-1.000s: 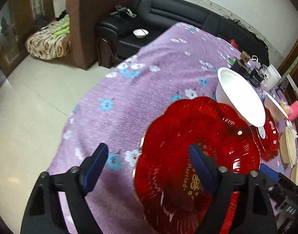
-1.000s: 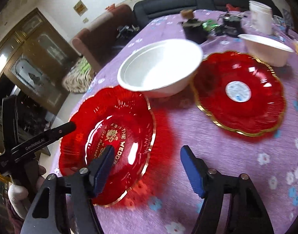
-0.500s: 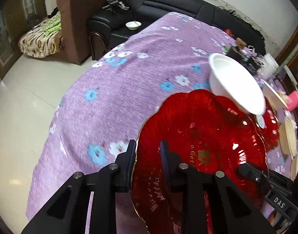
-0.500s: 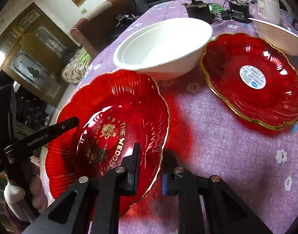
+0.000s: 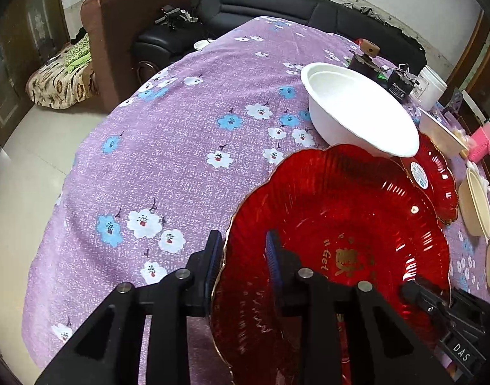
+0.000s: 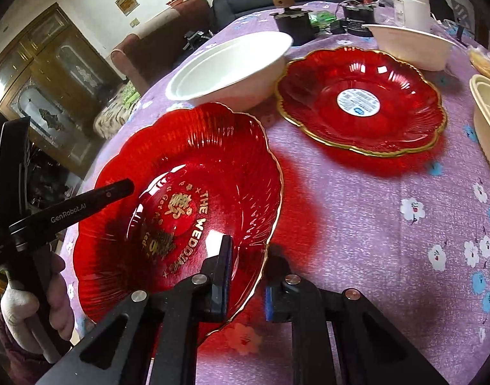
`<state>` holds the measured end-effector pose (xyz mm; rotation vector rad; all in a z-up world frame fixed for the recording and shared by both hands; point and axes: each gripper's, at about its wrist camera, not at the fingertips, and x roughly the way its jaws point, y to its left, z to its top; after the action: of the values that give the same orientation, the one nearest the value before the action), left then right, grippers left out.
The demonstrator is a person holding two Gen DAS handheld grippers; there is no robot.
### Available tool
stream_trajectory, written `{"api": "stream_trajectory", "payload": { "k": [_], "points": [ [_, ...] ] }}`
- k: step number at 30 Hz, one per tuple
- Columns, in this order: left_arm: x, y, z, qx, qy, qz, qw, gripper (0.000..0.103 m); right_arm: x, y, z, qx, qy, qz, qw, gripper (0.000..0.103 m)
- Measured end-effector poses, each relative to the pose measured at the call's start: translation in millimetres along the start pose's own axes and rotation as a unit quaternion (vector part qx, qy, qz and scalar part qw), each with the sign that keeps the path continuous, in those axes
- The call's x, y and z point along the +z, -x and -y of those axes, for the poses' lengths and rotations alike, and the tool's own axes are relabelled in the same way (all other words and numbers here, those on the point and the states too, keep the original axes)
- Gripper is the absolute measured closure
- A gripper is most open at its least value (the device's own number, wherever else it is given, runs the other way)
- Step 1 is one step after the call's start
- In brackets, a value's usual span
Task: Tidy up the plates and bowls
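Purple floral tablecloth [image 5: 187,147]: left gripper [image 5: 243,250] and right gripper [image 6: 246,272] both clamp the red wedding plate [image 6: 187,205] beside the white bowl [image 6: 232,67]; stacking onto the second red plate [image 6: 360,102] likely follows.

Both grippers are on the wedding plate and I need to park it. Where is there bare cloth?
The widest bare cloth lies left of the wedding plate and white bowl, running toward the sofa. A smaller patch sits near the sticker plate, beside the cream dishes. Behind the bowl it is crowded with gadgets and containers.
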<state>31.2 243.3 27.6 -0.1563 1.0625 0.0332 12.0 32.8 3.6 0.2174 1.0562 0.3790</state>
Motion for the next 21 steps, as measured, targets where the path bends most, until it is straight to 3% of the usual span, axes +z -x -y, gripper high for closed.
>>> {"api": "stream_trajectory", "payload": {
  "k": [3,5,7,9,14,21],
  "points": [
    [-1,9,-6,-0.015,0.015,-0.001,0.9998,0.071,-7,10,9,0.015,-0.014,0.008,1.0,0.084],
    [-4,20,-10,-0.025,0.018,0.005,0.9995,0.051,-14,18,11,0.028,-0.02,0.006,0.999,0.078],
    [-8,37,-15,-0.026,0.018,0.023,0.9992,0.043,-15,26,14,0.037,-0.021,0.011,0.999,0.07],
    [-12,49,-17,-0.029,0.016,0.032,0.9989,0.041,-17,37,17,0.033,-0.017,0.023,0.999,0.063],
    [-21,66,-26,-0.043,0.023,0.033,0.9982,0.04,-9,52,35,0.035,-0.033,0.038,0.998,0.063],
    [-7,63,-16,-0.07,0.018,0.029,0.997,0.04,46,60,57,0.02,-0.05,0.069,0.996,0.064]
  ]
}}
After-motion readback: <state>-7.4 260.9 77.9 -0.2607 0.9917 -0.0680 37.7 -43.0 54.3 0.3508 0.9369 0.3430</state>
